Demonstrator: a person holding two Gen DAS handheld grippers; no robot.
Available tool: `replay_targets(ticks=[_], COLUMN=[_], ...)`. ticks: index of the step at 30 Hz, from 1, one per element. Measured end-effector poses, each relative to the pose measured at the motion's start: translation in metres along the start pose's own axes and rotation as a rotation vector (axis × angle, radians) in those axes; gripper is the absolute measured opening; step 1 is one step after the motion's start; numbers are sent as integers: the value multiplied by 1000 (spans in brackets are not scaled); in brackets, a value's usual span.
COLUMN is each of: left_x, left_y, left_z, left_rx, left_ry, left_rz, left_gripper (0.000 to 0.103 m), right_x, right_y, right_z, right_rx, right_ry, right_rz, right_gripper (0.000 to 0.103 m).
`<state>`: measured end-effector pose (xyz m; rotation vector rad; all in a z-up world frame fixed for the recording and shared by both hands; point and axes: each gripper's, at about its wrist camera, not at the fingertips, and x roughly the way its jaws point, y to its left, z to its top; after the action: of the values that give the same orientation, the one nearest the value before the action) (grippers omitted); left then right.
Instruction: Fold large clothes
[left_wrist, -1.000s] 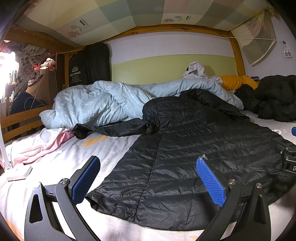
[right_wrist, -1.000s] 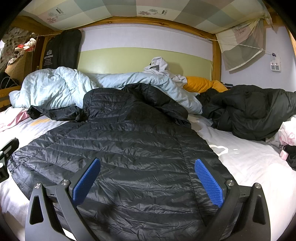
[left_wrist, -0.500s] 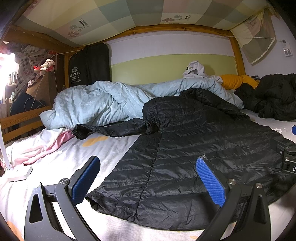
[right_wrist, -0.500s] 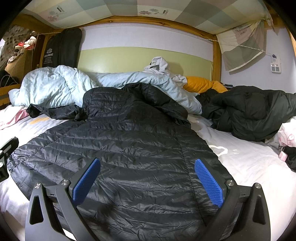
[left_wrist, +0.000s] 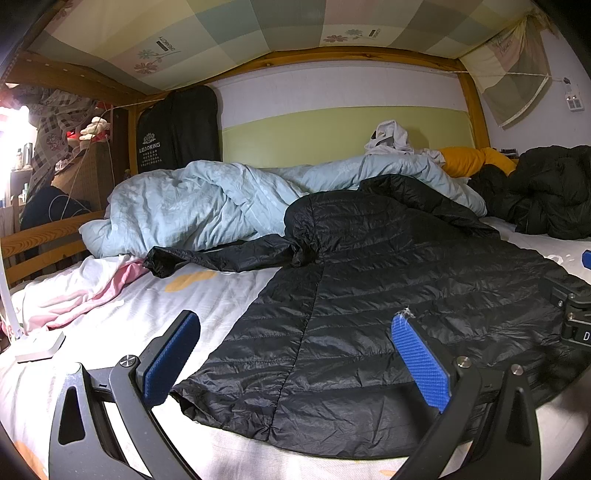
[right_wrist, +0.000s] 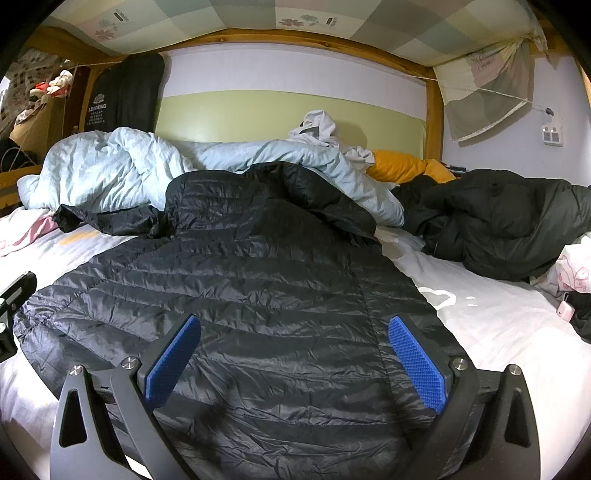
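A black quilted down jacket lies spread flat on the white bed sheet, its hem toward me. One sleeve stretches out to the left; its hood rests against the duvet. My left gripper hovers open over the jacket's lower left corner, holding nothing. Over the hem further right, my right gripper is open too, its blue pads wide apart above the fabric. Part of the right gripper's body shows at the right edge of the left wrist view.
A crumpled light blue duvet fills the far side of the bed. A second black coat is heaped at the right, by an orange pillow. Pink cloth and a white box lie left. Wooden rails frame the bed.
Hardly anything: both views shift very slightly, and the jacket and both open grippers stay where they were.
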<state>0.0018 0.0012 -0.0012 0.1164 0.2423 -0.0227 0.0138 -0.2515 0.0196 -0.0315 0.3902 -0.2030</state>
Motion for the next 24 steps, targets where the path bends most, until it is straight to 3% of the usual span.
replay_targets(ticks=[24], left_x=[-1], left_y=[0], left_z=[0], left_rx=[6], left_ry=[2], left_rz=[1], left_gripper=[103], right_x=[5], right_y=[-1], right_z=[-2], right_rx=[-14], right_ry=[14], right_rz=[-3], right_gripper=[103])
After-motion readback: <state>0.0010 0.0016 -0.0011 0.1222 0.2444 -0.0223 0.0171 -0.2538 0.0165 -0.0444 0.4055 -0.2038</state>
